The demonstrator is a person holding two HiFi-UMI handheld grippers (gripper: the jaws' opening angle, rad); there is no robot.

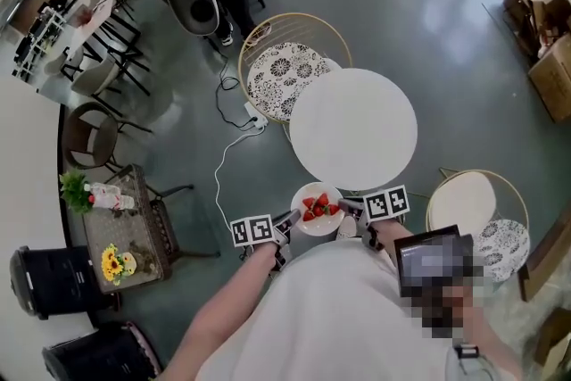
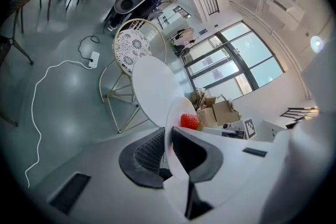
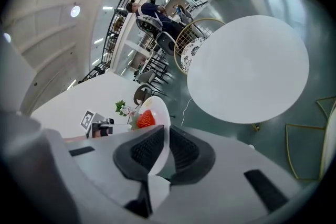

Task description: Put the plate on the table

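Head view. A cushioned chair (image 1: 284,76) stands at the far-left edge of the round table (image 1: 352,128), whose white top shows whole. The left gripper (image 1: 288,220) is extended forward, its jaws pinching the left rim of the plate (image 1: 314,229). The plate is held just short of the table's near edge. The gripper views show it edge-on, so most of the strawberries (image 1: 318,207) are hidden. The right gripper (image 1: 350,208) clamps the opposite rim. A second chair (image 1: 477,210) stands to the right.
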